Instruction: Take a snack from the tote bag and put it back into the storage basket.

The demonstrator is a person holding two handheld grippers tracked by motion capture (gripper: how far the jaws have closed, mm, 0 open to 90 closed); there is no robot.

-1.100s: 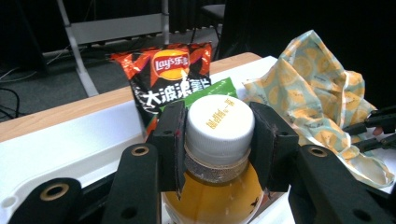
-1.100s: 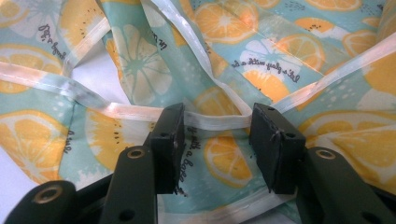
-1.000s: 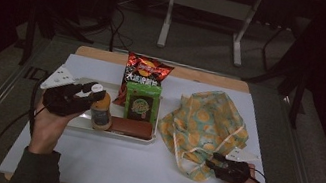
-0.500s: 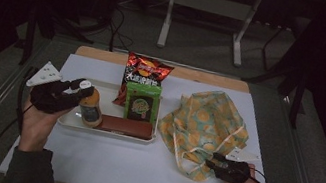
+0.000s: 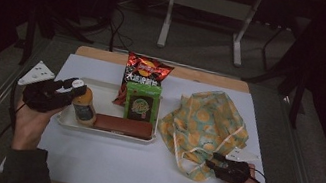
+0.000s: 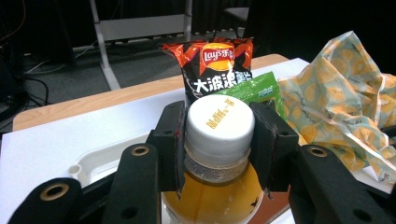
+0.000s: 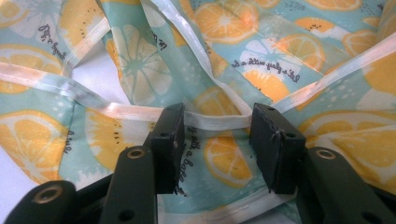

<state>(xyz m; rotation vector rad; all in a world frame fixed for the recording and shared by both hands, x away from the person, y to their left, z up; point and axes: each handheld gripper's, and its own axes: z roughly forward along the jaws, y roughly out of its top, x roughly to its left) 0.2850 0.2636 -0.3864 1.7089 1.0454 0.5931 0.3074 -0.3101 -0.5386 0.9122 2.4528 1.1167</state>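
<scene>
- left gripper (image 6: 219, 149) clenched around the neck of the orange drink bottle (image 5: 84, 106), one black jaw either side just under the white cap (image 6: 220, 125), pads pressed to the plastic.
- bottle standing upright at the left end of the white tray (image 5: 111, 93), touching or just beside the brown bar (image 5: 123, 125) that lies along the tray's near edge; base hidden, so cannot tell whether lifted or resting.
- green packet (image 5: 141, 103) upright in the tray to the right of the bottle, red chip bag (image 5: 146, 70) behind it, leaning over the tray's far rim.
- right gripper (image 7: 215, 135) parked at the near edge of the citrus-print bag (image 5: 207, 126), jaws spread with a white trim strip (image 7: 215, 120) running across the gap between them; nothing pinched, so released.
- bag slumped flat and crumpled on the white table sheet (image 5: 137, 168), well right of the tray; no clear mouth visible from above.
- step in hand, judging by the grasp: picking the bottle out of the tray, likely for packing into the bag.
- next move, as a judgement: straight lift to clear the tray rim and the bar, then a carry to the right, low over the sheet.
- also needed: closing the right jaws on that trim strip and raising it, to open a mouth before the bottle arrives.
- risk: grip sits high on the neck, so a heavy liquid body may swing or slip below the cap; slow, vertical travel advisable.
</scene>
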